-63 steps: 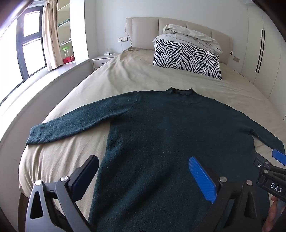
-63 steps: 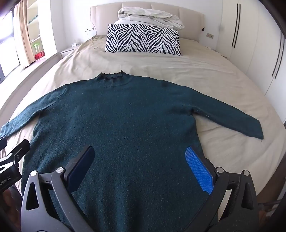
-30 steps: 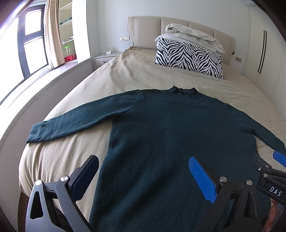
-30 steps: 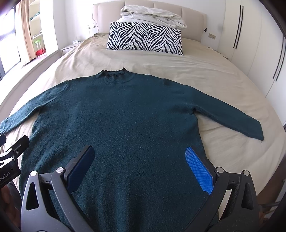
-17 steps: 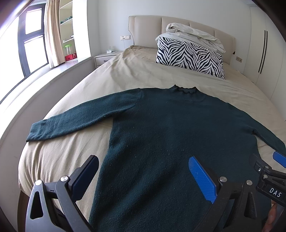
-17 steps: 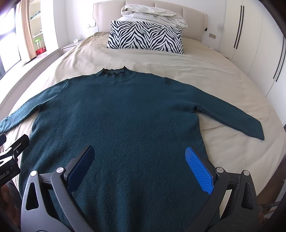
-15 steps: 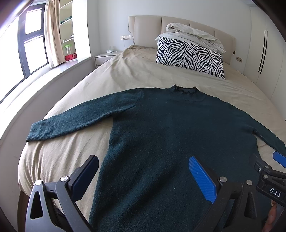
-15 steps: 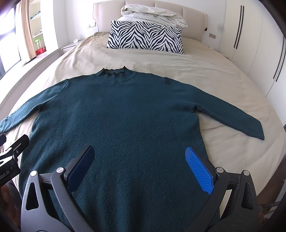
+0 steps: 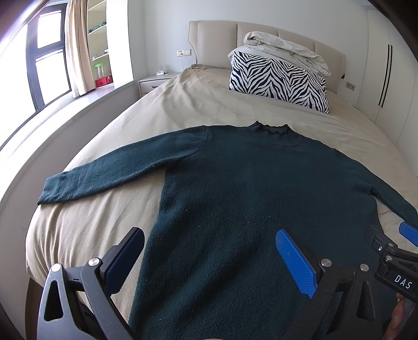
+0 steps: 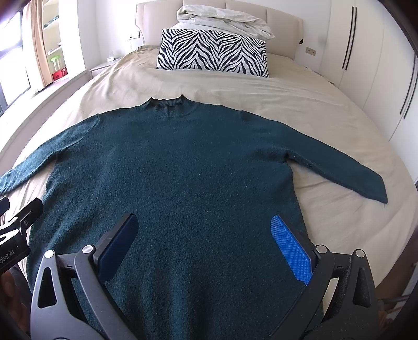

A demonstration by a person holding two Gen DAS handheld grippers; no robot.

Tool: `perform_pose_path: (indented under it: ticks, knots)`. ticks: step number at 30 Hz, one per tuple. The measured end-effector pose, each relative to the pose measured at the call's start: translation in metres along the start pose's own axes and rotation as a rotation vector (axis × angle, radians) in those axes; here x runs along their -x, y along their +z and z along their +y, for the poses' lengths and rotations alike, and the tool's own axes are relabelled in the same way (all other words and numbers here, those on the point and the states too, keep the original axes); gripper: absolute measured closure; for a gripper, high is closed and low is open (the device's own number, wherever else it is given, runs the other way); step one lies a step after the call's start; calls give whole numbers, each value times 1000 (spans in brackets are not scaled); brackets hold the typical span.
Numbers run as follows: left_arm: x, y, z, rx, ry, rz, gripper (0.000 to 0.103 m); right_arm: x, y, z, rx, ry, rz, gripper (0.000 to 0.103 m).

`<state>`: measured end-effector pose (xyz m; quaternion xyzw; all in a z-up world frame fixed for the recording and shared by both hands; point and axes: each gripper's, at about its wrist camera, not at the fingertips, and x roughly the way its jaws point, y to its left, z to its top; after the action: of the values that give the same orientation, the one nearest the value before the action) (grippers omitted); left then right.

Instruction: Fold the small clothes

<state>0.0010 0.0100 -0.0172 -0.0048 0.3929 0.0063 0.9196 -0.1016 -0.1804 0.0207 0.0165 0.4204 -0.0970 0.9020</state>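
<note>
Dark teal knit sweater (image 10: 183,183) lies flat, face down or up I cannot tell, on the beige bed sheet (image 10: 300,104), sleeves spread left and right. Both tongs hang near its hem — left tongs (image 9: 209,261) and right tongs (image 10: 203,243) spread wide, gripping nothing. The thick knit may bunch or drag on the soft sheet if only one layer gets pinched. Farther off sit a zebra-striped pillow (image 10: 211,53), a rumpled white duvet (image 10: 224,18) and a padded beige headboard (image 9: 216,34).
</note>
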Motion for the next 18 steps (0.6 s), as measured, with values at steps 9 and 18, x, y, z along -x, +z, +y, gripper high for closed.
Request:
perform_pose_path:
  ticks: [9, 18]
  knots:
    - [-2, 0, -2, 7, -3, 12, 0, -3, -2, 3, 0, -1, 4, 0]
    - [-6, -1, -3, 14, -9, 20, 0, -10, -5, 2, -2, 0, 17, 0]
